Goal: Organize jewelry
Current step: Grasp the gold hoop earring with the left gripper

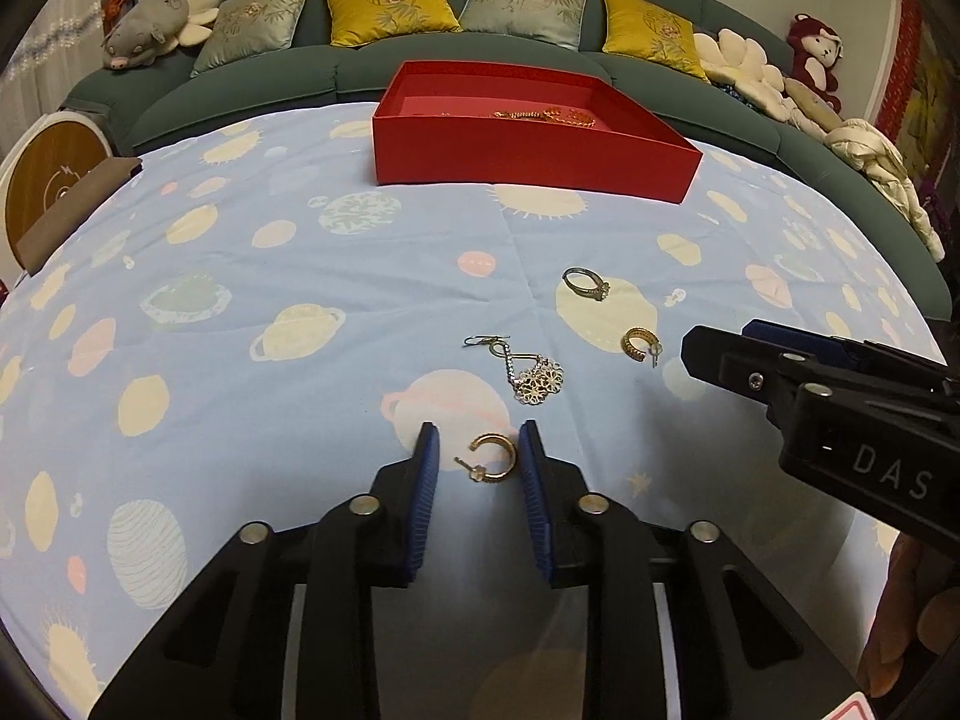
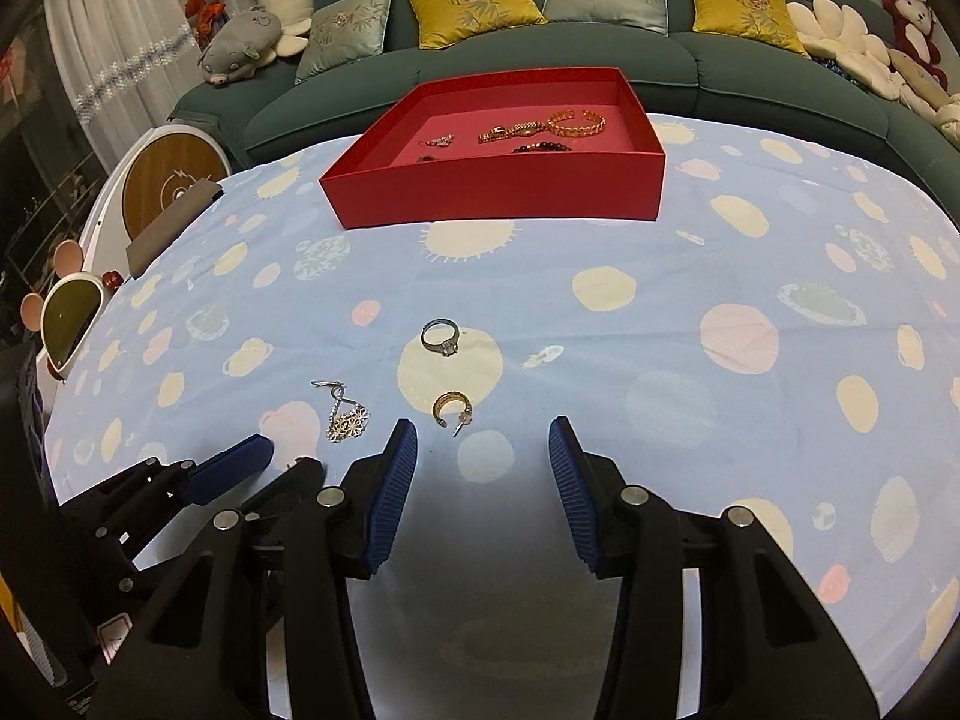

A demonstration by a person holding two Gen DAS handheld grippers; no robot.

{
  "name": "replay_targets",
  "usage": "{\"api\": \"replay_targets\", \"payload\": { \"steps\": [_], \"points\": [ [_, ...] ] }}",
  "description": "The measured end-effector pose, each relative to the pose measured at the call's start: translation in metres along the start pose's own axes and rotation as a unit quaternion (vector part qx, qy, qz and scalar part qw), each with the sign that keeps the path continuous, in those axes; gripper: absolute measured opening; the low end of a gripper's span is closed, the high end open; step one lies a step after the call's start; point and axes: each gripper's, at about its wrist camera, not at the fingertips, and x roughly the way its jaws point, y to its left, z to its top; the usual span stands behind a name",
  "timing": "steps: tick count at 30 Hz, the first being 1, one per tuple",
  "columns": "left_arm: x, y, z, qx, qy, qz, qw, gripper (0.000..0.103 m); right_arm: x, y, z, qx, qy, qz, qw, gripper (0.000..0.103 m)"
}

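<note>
A gold hoop earring [image 1: 493, 457] lies on the cloth between the blue pads of my left gripper [image 1: 480, 450], which is open and not touching it. Just beyond lie a silver flower drop earring [image 1: 528, 369], a second gold hoop earring [image 1: 639, 345] and a silver stone ring [image 1: 587, 283]. My right gripper [image 2: 483, 441] is open and empty, hovering just short of the second gold hoop [image 2: 451, 408], with the ring [image 2: 441, 337] further on. The red box [image 2: 498, 192] at the back holds a gold watch [image 2: 510, 132], a gold bracelet [image 2: 576, 120], dark beads and small earrings.
The table carries a pale blue planet-print cloth [image 1: 240, 360]. A green sofa with cushions [image 1: 384, 3] and plush toys runs behind it. A brown pad [image 1: 72, 210] and a round wooden disc [image 1: 48, 186] sit at the left edge. A mirror [image 2: 69, 315] stands at the far left.
</note>
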Motion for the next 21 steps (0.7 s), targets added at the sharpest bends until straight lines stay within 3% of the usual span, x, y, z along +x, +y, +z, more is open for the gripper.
{"api": "replay_targets", "payload": {
  "steps": [17,21],
  "points": [
    [-0.01,0.015,-0.003,-0.031,0.001,-0.021,0.9993,0.018,0.034,0.017,0.003,-0.04,0.024,-0.013,0.999,0.029],
    [-0.013,0.016,-0.003,-0.033,0.003,-0.021,0.9992,0.019,0.037,0.024,0.003,-0.063,0.024,-0.028,0.997,0.016]
  ]
}}
